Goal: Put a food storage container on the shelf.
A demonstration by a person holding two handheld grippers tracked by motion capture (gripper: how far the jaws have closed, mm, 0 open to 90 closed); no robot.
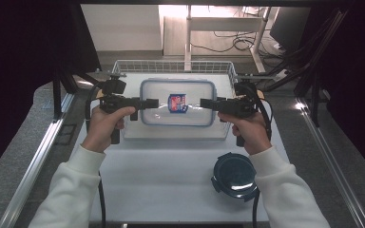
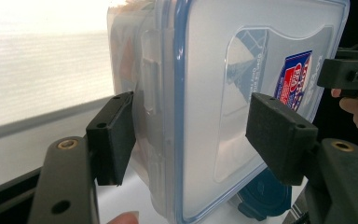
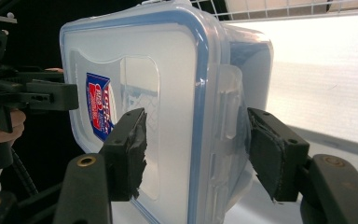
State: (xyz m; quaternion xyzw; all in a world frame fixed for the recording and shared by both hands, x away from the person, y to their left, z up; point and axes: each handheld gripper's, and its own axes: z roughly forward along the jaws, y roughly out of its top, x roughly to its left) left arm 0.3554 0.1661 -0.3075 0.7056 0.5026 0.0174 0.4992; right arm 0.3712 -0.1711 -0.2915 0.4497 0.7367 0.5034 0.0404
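High view: I have the clear rectangular container (image 1: 177, 102) with a blue-rimmed lid lying flat at about 12 o'clock on the white table (image 1: 171, 175), in front of a wire basket (image 1: 171, 65). A red and blue label (image 1: 177, 102) sits near the middle of its lid.

Left gripper (image 1: 153, 102) comes in from 9 o'clock, held in the left hand (image 1: 103, 127), with its tips at the container's left short edge. In the left gripper view the jaws stand wide, one pad (image 2: 113, 136) on each side of the lid's rim and the side latch (image 2: 149, 74); the nearer pad is just beside the container wall, and I cannot tell whether it touches. The other pad (image 2: 279, 135) floats over the lid, apart from it.

Right gripper (image 1: 205, 103) comes in from 3 o'clock, held in the right hand (image 1: 249, 133), with its tips at the right short edge. In the right gripper view its jaws are also spread wide and straddle the rim and that end's latch (image 3: 228, 105); neither pad is clamped on the plastic.

A round dark blue lid (image 1: 234, 175) lies at about 5 o'clock on the table, well apart from the container, near my right sleeve (image 1: 285, 190)
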